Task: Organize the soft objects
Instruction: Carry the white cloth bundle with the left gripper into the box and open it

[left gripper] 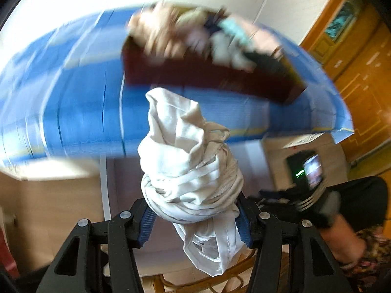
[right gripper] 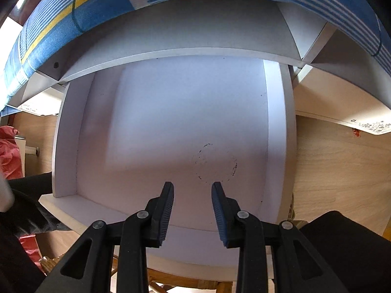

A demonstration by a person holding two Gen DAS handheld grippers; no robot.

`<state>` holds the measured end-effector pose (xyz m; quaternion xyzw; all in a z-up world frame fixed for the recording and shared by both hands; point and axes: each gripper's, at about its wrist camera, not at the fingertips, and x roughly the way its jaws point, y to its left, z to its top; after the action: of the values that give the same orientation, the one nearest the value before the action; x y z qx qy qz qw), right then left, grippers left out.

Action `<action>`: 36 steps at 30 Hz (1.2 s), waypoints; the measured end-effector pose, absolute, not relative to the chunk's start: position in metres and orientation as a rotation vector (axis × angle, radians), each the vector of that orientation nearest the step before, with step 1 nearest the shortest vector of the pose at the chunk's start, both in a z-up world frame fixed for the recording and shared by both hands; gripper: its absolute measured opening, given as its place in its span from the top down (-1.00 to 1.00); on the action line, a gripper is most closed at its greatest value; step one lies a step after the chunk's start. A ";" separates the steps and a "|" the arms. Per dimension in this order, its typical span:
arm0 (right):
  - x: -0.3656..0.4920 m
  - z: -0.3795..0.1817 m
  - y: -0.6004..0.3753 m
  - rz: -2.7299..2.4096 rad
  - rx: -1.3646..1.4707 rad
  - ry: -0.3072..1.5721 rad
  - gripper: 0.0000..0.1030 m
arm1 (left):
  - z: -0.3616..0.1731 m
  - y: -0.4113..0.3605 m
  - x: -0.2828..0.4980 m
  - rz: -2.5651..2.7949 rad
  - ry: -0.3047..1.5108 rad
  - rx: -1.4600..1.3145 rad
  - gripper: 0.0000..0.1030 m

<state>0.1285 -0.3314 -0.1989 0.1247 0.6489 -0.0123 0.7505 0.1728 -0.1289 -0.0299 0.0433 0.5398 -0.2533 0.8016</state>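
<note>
Hanging from the left claw [left gripper: 195,216]: one white cloth bundle [left gripper: 190,161], twisted and wound around itself, pinched between the blue ribbed pads [left gripper: 146,227] on both sides. Upper part of the bundle stands beyond the fingertips; a loose tail droops below the grip toward the camera.

Behind the bundle, in the left wrist view: a blue tablecloth [left gripper: 73,102] with white stripes and a thin yellow line, covering the desk, blurred. On it, a dark red box [left gripper: 207,78], open-topped and filled with assorted soft items [left gripper: 195,36] in beige, white, pale turquoise and black; individual pieces too blurred to name. The bundle is not in the box; it is held in the air in front of it.

Lower right of that view: a person's leg and a dark shoe with white stripes [left gripper: 310,202], above a pale floor.

Right claw [right gripper: 193,190]: narrow gap between the fingers, nothing between them, pointing steeply down at a white drawer [right gripper: 171,122]. Drawer base bare, bearing a faint ring-shaped mark [right gripper: 216,163]. Drawer is pulled out under the desk edge, where the same blue striped tablecloth overhangs. Wooden floor [right gripper: 342,171] to the right; red fabric [right gripper: 8,151] at the far left edge.
</note>
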 end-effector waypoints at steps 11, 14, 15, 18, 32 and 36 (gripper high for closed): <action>0.131 -0.189 -0.327 -0.008 0.296 1.414 0.38 | 0.070 -0.169 0.223 -0.602 1.006 0.117 -0.10; 0.131 -0.188 -0.328 -0.004 0.304 1.411 0.38 | 0.080 -0.185 0.245 -0.580 0.987 0.130 -0.10; 0.130 -0.188 -0.328 -0.004 0.309 1.410 0.38 | 0.081 -0.191 0.256 -0.564 0.982 0.145 -0.10; 0.130 -0.186 -0.328 0.004 0.320 1.407 0.38 | 0.080 -0.203 0.275 -0.529 0.970 0.193 -0.11; 0.133 -0.181 -0.321 0.050 0.342 1.396 0.38 | 0.003 -0.245 0.321 -0.455 1.146 0.413 -0.10; 0.132 -0.179 -0.318 0.065 0.351 1.395 0.38 | -0.015 -0.244 0.327 -0.454 1.198 0.352 -0.09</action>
<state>0.1319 -0.3185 -0.1786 0.1610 0.6387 0.0299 0.7518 0.3270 -0.2439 -0.0152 0.1631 0.5557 -0.2109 0.7875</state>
